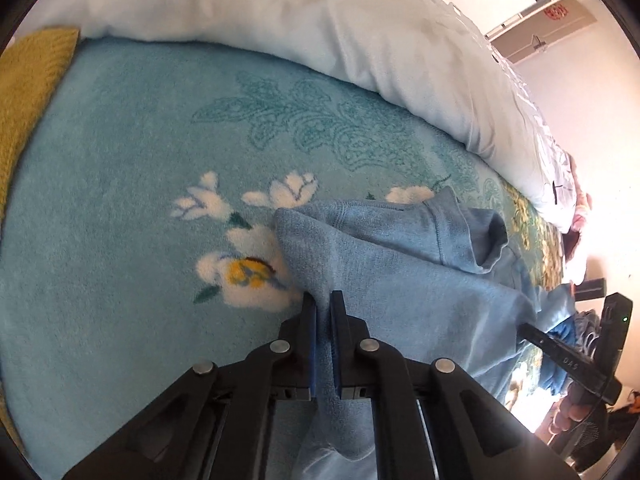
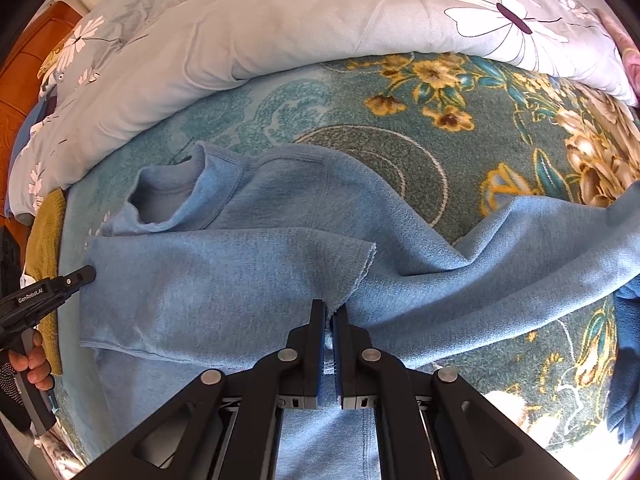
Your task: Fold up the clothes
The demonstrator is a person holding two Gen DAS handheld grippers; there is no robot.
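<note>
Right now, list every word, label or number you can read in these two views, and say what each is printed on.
"GenRobot.AI": on the side of the left hand-held gripper, seen in the right wrist view.
"DAS": on the black body of the right hand-held gripper, seen in the left wrist view; small, only partly legible.
Red mark on the white panel high on the wall: too blurred to read.
Blue sweater: no text visible.

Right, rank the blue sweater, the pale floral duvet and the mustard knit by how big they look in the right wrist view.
1. Blue sweater and pale floral duvet: both span the frame; too close to rank, and the sweater lies nearer the camera.
2. Mustard knit: clearly smallest, only a strip at the left edge shows.
</note>
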